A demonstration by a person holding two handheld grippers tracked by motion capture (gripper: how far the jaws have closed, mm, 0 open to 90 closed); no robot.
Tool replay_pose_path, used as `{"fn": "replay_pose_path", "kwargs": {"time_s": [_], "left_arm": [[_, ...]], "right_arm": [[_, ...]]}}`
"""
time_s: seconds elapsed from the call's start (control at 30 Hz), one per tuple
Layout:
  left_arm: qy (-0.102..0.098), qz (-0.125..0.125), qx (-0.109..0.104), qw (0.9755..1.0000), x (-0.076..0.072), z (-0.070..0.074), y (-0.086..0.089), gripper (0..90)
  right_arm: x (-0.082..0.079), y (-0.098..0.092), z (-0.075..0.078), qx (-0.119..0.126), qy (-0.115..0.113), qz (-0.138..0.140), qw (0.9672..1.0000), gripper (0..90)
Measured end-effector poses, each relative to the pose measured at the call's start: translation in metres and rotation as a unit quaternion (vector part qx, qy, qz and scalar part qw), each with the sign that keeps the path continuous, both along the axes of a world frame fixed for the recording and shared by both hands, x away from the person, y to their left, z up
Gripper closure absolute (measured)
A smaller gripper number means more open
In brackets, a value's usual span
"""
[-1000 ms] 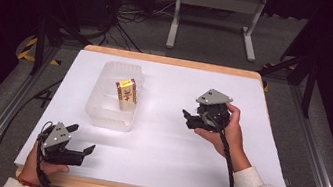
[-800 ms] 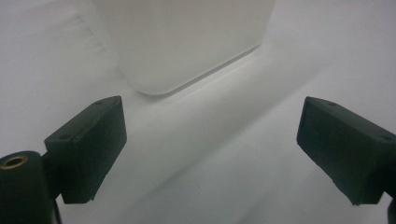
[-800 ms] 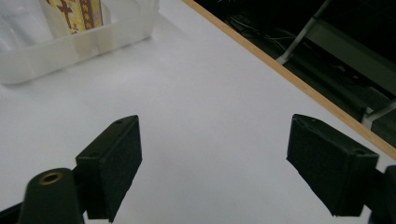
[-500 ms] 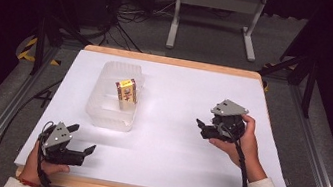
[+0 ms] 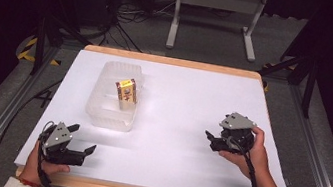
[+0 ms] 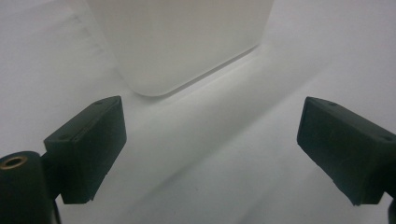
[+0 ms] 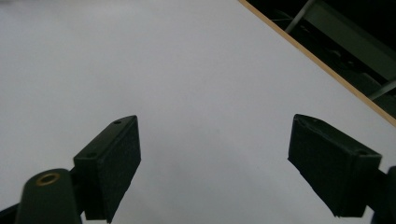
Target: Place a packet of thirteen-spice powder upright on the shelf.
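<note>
**Both jaws wide apart over a bare white tabletop**

Jaws of the right gripper (image 5: 211,140) stand released with nothing between them, and they have just been opening a little further; in the right gripper view its black, blocky pads (image 7: 114,161) frame plain white surface and a strip of pale wood edging. Jaws of the left gripper (image 5: 82,141) are released too, holding nothing. In the left gripper view its matt black pads (image 6: 91,140) point toward the rounded corner of the tub (image 6: 180,44), which sits near but apart from them.

Each gripper is held in a hand: the left hand (image 5: 44,165) at the near left corner, the right hand (image 5: 253,155) toward the right side, well apart from the tub.

The table (image 5: 188,102) is a smooth white sheet with a light wooden rim. The tub (image 5: 106,109) is a frosted, translucent plastic rectangle with rounded corners, resting on the left half of the table. Inside it stands a small box (image 5: 126,92), yellow and dark brown, tilted a little.

Around the table the room is dark, with grey floor, loose cables (image 5: 131,14) and a pale metal stand (image 5: 215,10) beyond the far edge.
</note>
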State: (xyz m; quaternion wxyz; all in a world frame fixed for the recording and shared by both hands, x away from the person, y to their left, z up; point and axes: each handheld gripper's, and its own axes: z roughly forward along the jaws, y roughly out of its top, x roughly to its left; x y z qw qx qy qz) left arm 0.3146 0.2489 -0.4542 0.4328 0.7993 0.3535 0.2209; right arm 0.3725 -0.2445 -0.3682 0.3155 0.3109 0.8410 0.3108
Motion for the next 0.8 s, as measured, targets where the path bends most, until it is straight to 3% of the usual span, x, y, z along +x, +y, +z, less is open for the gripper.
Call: {"fn": "replay_pose_path", "kwargs": {"time_s": [0.27,0.8], "left_arm": [[0.0,-0.001,0.003,1.0,0.0,0.0,0.0,8.9],[0.001,-0.003,0.005,1.0,0.001,0.0,-0.002,8.9]], "right_arm": [[-0.013,-0.022,-0.012,0.013,0.005,-0.004,0.9999,17.4],[-0.043,-0.068,-0.033,0.065,-0.019,-0.016,0.9976,17.0]]}}
